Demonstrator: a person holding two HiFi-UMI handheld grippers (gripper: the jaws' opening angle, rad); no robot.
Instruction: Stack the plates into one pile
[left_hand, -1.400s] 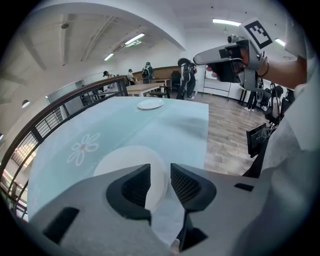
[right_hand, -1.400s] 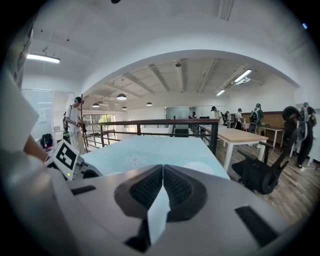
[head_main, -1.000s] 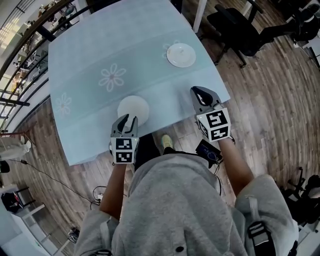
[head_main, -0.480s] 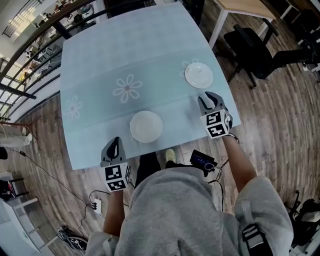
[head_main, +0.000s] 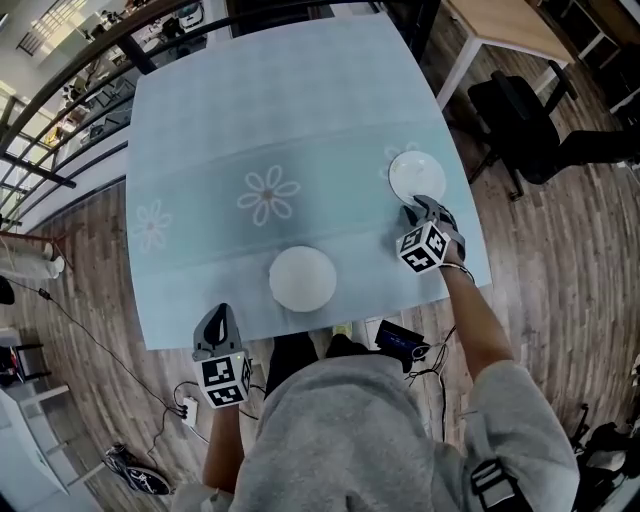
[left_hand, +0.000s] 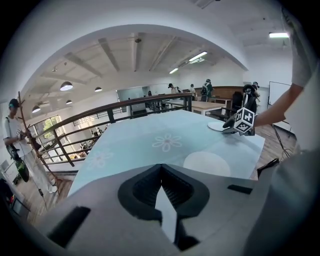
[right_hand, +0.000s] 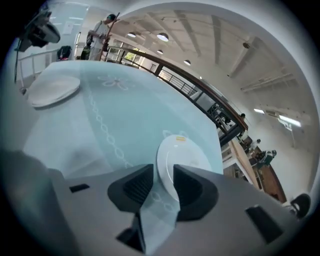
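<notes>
The right gripper (right_hand: 161, 181) has its jaws apart, straddling the near rim of the far plate (right_hand: 182, 150). The rim sits closer to the right-hand jaw, with a gap on the other side. This plate is round, white and shallow, so it has no long axis. It lies flat and face up on the tablecloth (head_main: 250, 120), with a small yellowish mark at its far rim. In the head view the far plate (head_main: 416, 172) is to the person's right of the middle daisy print (head_main: 270, 192). The near plate (head_main: 302, 278), also plain white and flat, lies on the person's side of that daisy, well apart from the other plate. The left gripper (left_hand: 161, 172) has its jaws closed on nothing. It hangs off the table's near edge, nearer the person than the daisy and to its left (head_main: 219, 318).
</notes>
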